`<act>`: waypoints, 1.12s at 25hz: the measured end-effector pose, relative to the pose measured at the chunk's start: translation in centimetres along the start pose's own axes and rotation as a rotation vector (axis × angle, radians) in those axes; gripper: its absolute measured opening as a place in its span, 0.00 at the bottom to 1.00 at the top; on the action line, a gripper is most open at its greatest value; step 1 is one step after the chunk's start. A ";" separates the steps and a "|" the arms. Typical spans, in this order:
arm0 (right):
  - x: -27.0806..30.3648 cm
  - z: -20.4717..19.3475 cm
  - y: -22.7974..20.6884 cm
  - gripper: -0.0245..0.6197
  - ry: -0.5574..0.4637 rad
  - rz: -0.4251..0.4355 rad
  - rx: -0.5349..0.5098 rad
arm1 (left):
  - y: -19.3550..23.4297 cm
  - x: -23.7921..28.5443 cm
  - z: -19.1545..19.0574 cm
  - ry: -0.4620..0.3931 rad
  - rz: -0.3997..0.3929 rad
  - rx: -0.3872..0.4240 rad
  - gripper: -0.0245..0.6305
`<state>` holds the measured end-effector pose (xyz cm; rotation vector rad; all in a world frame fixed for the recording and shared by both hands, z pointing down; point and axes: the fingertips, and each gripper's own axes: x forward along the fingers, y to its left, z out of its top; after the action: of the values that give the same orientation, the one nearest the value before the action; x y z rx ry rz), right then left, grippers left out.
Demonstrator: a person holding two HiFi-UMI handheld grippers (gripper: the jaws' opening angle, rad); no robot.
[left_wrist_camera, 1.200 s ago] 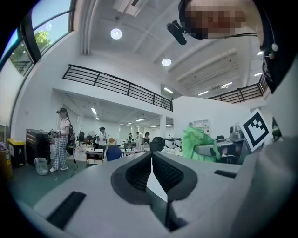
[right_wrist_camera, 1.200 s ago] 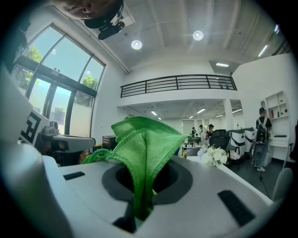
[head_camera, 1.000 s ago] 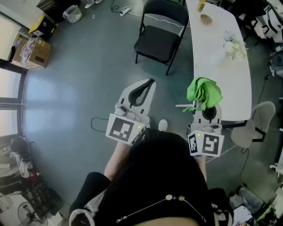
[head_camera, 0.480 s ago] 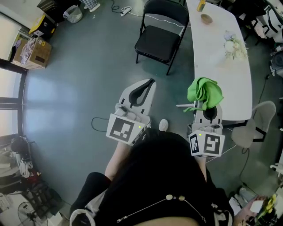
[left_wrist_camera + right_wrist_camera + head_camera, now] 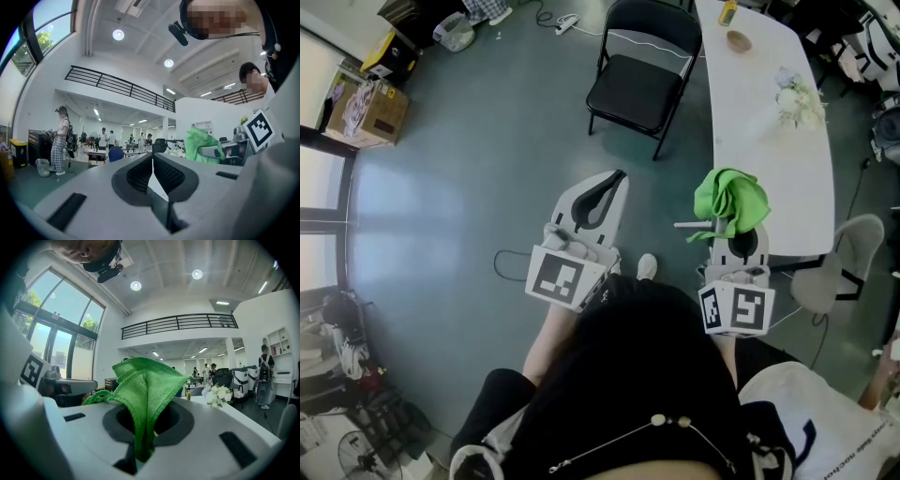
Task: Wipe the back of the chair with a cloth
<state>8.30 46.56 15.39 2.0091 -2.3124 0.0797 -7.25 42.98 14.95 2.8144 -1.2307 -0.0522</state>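
Observation:
A black folding chair (image 5: 639, 67) stands on the grey floor ahead of me, beside the left edge of a long white table (image 5: 769, 141). My right gripper (image 5: 737, 229) is shut on a green cloth (image 5: 729, 198), which bunches up above its jaws; in the right gripper view the cloth (image 5: 144, 390) fills the middle, pinched between the jaws. My left gripper (image 5: 609, 180) is held level at the left, jaws shut with nothing between them (image 5: 152, 174). Both grippers are well short of the chair.
The table carries a white flower bunch (image 5: 793, 99), a small bowl (image 5: 737, 39) and a yellow bottle (image 5: 727, 11). A grey chair (image 5: 848, 258) stands at the right. Cardboard boxes (image 5: 370, 111) lie at the far left. A person in white (image 5: 811, 427) is at lower right.
Both grippers have stayed nearly still with the cloth held. A person in a white shirt has come into view at the lower right corner.

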 end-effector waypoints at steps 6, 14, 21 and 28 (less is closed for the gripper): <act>0.0 -0.4 1.1 0.11 0.008 -0.002 0.002 | 1.1 -0.8 -0.4 0.005 0.006 0.001 0.06; 0.0 0.5 5.2 0.11 0.003 -0.024 -0.025 | 3.8 -3.7 0.3 -0.010 -0.026 -0.009 0.06; -1.2 0.2 5.1 0.11 -0.008 -0.086 -0.064 | 4.7 -2.6 -1.0 -0.008 -0.052 -0.012 0.06; -2.5 -0.5 4.8 0.11 0.004 -0.150 -0.042 | 4.1 -2.4 -1.5 -0.002 -0.109 -0.012 0.06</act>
<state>3.90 49.70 15.72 2.1510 -2.1342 0.0253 -11.80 42.06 16.72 2.8696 -1.0733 -0.0684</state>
